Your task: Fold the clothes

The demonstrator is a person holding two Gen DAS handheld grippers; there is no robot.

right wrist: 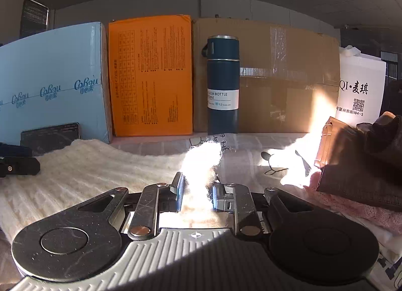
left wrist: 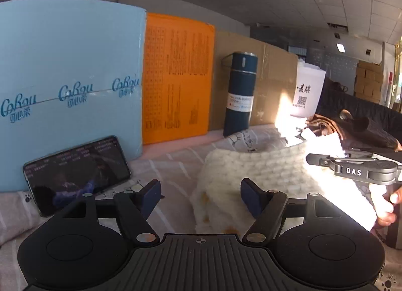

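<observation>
A cream fluffy knitted garment (left wrist: 253,167) lies on the grey checked bedsheet (left wrist: 173,162). In the right wrist view it spreads to the left (right wrist: 83,167). My right gripper (right wrist: 196,190) is shut on a bunched corner of the cream garment (right wrist: 203,160), which glares in sunlight. In the left wrist view the right gripper (left wrist: 311,159) shows at the right edge, held by a hand. My left gripper (left wrist: 201,195) is open and empty, its jaws wide apart just at the garment's left edge. Part of it shows in the right wrist view (right wrist: 15,162).
A phone (left wrist: 75,172) leans on a light blue box (left wrist: 67,69). An orange box (left wrist: 176,77), a cardboard box (right wrist: 276,77) and a dark blue vacuum bottle (left wrist: 240,94) stand at the back. A white bag (right wrist: 359,92), dark brown clothes (right wrist: 364,155) and a pink garment (right wrist: 351,208) lie at right.
</observation>
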